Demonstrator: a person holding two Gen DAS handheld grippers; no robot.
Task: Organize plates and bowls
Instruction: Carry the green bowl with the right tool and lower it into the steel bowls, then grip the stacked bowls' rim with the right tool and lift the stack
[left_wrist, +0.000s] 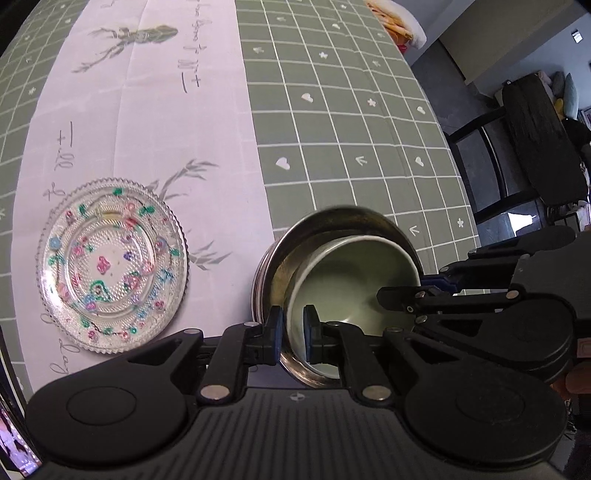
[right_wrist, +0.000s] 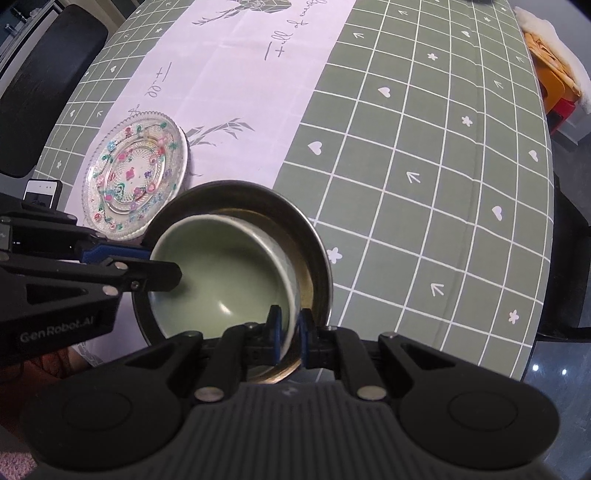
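**A:** Closest to you, your left gripper (left_wrist: 293, 332) has its blue pads clamped on the near wall of the green bowl (left_wrist: 351, 273), one pad outside, one inside.

**B:** And my right gripper (right_wrist: 289, 334)?

**A:** It pinches the same bowl's rim from the other side, again one pad inside and one outside. That bowl sits nested in a metal bowl (left_wrist: 332, 218), and the pair looks tilted, mouth toward you.

**B:** Is the metal one single?

**A:** From the left wrist view its edge shows stacked ridges; I can't tell whether that is one bowl or several.

**B:** Where is the plate?

**A:** Your glass plate (left_wrist: 112, 264), painted with small flowers, lies flat on the white runner (left_wrist: 177, 122), left of the bowls and apart from them. Green checked tablecloth (left_wrist: 351, 122) covers the table to the right.
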